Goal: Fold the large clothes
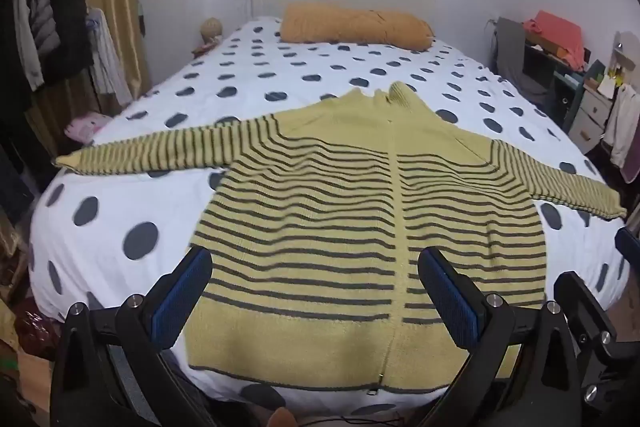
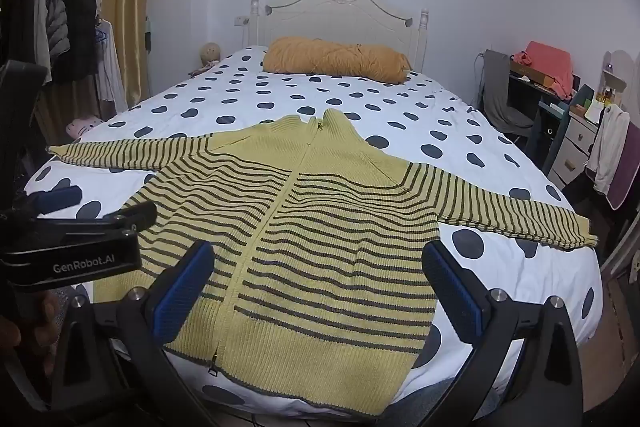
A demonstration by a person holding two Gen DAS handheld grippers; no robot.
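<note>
Both hand-held grippers spread wide, empty, striped cardigan (image 1: 340,227) flat on bed (image 1: 120,211) just ahead

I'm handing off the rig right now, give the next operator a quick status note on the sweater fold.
Left gripper: open, empty, above the hem.
Right gripper: open, empty, above the hem.
Yellow striped sweater: flat on the polka-dot bed, zipped, hem nearest, both sleeves spread out sideways.
Done: garment laid out; no fold visible.
Left: fold sleeves in, then fold the body.
</note>
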